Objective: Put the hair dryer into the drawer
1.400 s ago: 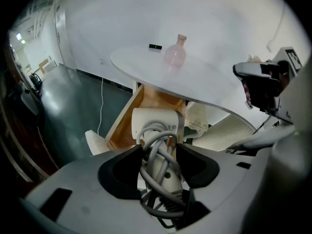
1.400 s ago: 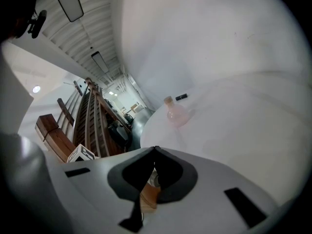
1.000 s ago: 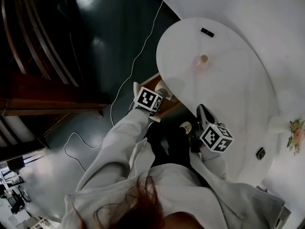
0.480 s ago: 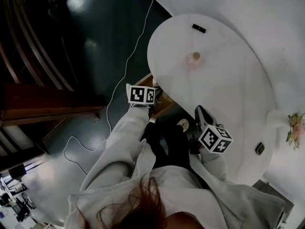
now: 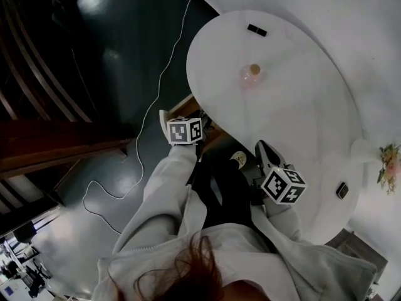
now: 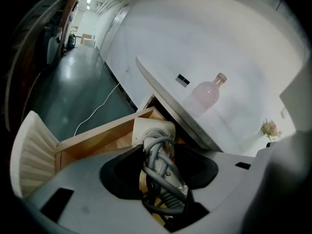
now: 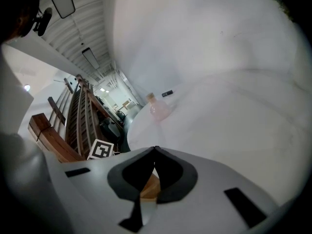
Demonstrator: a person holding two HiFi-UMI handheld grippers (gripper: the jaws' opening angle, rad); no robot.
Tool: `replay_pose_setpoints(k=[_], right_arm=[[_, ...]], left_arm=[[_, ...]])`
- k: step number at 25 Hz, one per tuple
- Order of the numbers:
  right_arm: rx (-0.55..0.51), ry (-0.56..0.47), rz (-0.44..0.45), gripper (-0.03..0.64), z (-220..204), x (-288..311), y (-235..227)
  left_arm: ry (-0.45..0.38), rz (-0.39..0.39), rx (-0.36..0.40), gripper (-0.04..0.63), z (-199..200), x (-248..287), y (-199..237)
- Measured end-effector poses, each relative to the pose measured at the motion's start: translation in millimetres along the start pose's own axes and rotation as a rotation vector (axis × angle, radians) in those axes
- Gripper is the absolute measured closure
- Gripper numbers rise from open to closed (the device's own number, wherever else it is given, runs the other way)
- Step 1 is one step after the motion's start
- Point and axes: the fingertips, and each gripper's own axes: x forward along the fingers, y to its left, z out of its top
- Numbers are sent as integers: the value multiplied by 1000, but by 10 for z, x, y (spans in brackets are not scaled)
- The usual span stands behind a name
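The hair dryer (image 6: 157, 150), cream with its grey cord wound round the handle, sits between my left gripper's (image 6: 158, 175) black pads, which are shut on it. It hangs over the open wooden drawer (image 6: 97, 136), its head pointing toward the drawer's back. In the head view the left gripper (image 5: 195, 125) is at the drawer's (image 5: 185, 104) corner, just under the round white table's (image 5: 301, 111) edge. My right gripper (image 5: 262, 148) hovers by the table's near edge; in its own view the right gripper's (image 7: 155, 149) jaw tips touch, with nothing between them.
A pink bottle (image 5: 252, 75) and a small black object (image 5: 256, 29) stand on the table, with flowers (image 5: 390, 169) at its right rim. A white cable (image 5: 164, 83) trails over the dark floor. Dark wooden railings (image 5: 37, 74) fill the left.
My left gripper has shifted left along the drawer front and rolled, so its marker cube shows a different face. The right gripper has stayed where it was.
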Motion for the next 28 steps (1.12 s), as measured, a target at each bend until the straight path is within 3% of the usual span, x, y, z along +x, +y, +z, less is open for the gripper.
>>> replay_pose_setpoints(k=[4,13,17,23,28], right_arm=[[6,14,-15,566,-50,-22,-44],[18,35,-45,566,-130,-46,-143],[23,44,-52,566,-160,-48,-141],[27,52,-54,566,-187,-27,-151],[23,53,-45,566,-197,15,-89]], left_arm=[[-39,9,28,393,-41,109,10],[-6,86,207,400,-151,355,131],[16,102,236,405,-166,468,186],[24,62,267,410,-159,518,175],[30,56,261,410,-179,519,188]])
